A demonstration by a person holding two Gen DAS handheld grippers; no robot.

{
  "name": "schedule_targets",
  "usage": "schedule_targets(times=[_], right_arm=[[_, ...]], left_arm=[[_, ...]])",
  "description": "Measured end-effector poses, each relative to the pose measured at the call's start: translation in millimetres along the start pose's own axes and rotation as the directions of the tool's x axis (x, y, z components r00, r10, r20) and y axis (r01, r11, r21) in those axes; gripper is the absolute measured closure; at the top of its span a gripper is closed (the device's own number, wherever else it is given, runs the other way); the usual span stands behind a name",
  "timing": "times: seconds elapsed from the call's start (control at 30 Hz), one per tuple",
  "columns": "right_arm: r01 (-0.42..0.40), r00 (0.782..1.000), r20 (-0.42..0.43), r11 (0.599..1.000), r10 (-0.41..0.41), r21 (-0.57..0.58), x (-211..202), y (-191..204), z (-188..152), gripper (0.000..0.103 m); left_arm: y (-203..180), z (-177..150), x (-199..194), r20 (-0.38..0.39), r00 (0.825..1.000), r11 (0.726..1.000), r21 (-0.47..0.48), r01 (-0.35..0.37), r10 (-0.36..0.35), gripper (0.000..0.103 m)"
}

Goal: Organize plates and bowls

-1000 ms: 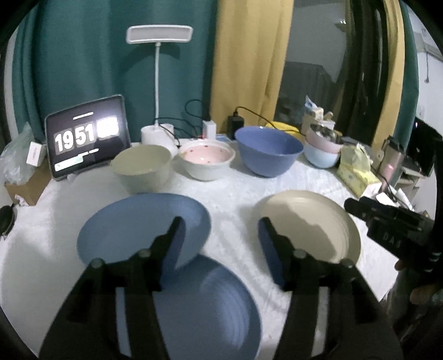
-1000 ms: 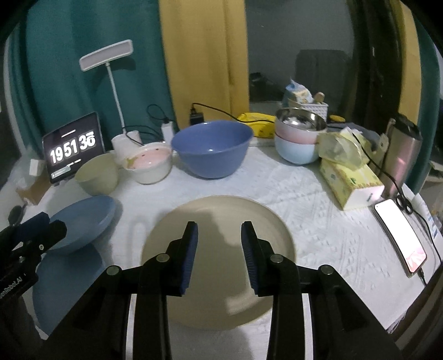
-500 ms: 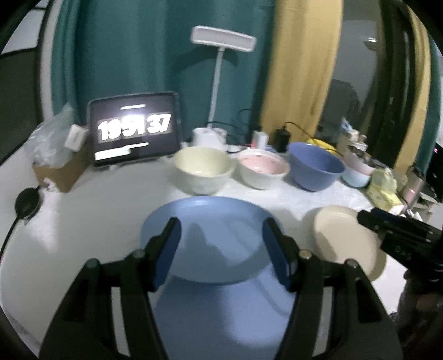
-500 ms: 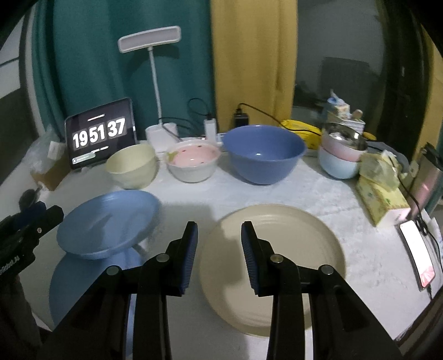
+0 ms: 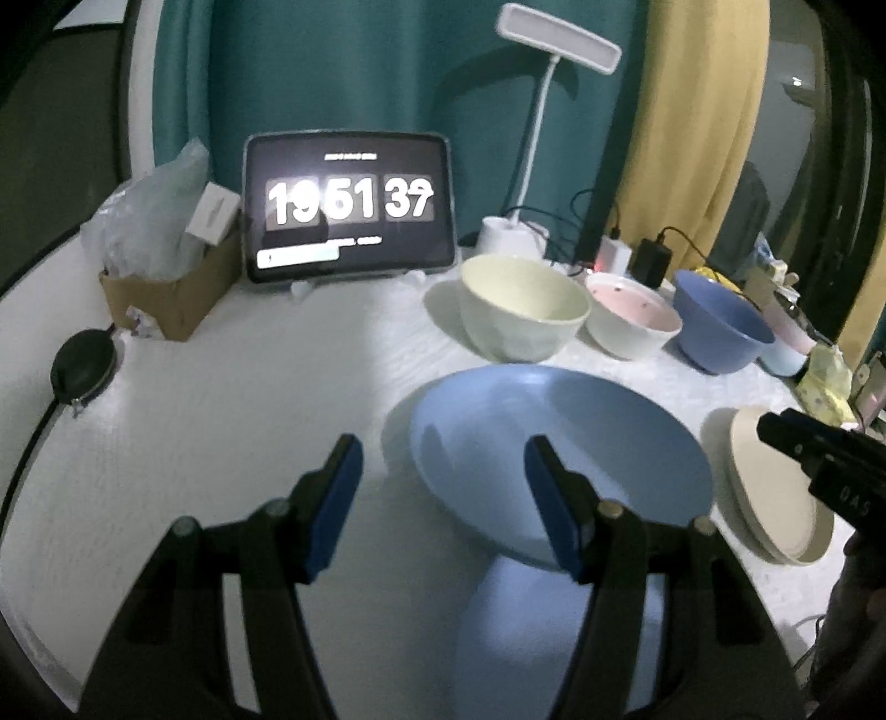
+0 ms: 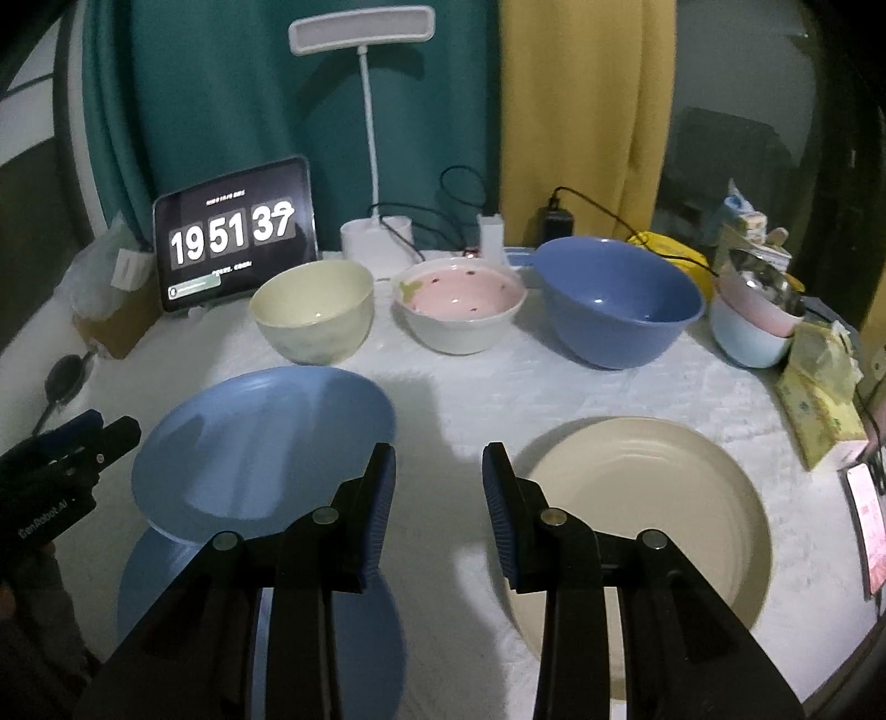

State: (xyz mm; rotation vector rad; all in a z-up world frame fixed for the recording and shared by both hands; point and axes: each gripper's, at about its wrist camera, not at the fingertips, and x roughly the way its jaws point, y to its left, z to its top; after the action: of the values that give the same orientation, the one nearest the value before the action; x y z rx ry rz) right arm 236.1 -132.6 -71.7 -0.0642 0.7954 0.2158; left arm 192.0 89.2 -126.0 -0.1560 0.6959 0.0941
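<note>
A blue plate (image 5: 609,459) (image 6: 260,443) lies tilted, its near edge overlapping a second blue plate (image 5: 554,637) (image 6: 160,581) at the table's front. A cream plate (image 6: 648,509) (image 5: 775,498) lies flat to the right. Behind them stand a cream bowl (image 6: 313,310), a pink-lined bowl (image 6: 459,310) and a big blue bowl (image 6: 614,299). My left gripper (image 5: 440,448) is open over the tilted plate's left rim, holding nothing. My right gripper (image 6: 437,448) is open with a narrow gap, above bare cloth between the blue and cream plates.
A tablet clock (image 5: 349,205), a desk lamp (image 6: 362,33), chargers and cables line the back. A cardboard box (image 5: 166,299) and a black round object (image 5: 83,365) sit at the left. Stacked small bowls (image 6: 753,327), a tissue pack (image 6: 819,399) and a phone (image 6: 864,515) crowd the right edge.
Both grippers have swung left: the left from above the blue plates to the tilted plate's left rim, the right from above the cream plate to the gap between plates. Jaw widths look unchanged.
</note>
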Motion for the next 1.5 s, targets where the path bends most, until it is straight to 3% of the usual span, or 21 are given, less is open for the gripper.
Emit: schedule_targets(times=[0.43, 0.93, 1.17, 1.5], right_arm=[[-0.049, 0.994, -0.101, 0.999, 0.05, 0.01, 48, 17, 1, 0.068], [-0.103, 0.981, -0.164, 0.994, 0.106, 0.026, 73, 22, 0, 0.068], [-0.115, 0.982, -0.151, 0.993, 0.114, -0.003, 70, 28, 0, 0.073], [-0.094, 0.987, -0.133, 0.995, 0.091, -0.019, 57, 28, -3, 0.076]], left_arm=[[11, -4, 44, -0.108, 0.994, 1.0, -0.009, 0.002, -0.003, 0.041], [10, -2, 64, -0.145, 0.989, 1.0, 0.004, 0.018, -0.017, 0.042], [2, -3, 64, -0.152, 0.987, 0.998, 0.033, 0.052, -0.046, 0.06], [-1, -6, 53, -0.138, 0.989, 0.998, 0.042, 0.056, -0.049, 0.061]])
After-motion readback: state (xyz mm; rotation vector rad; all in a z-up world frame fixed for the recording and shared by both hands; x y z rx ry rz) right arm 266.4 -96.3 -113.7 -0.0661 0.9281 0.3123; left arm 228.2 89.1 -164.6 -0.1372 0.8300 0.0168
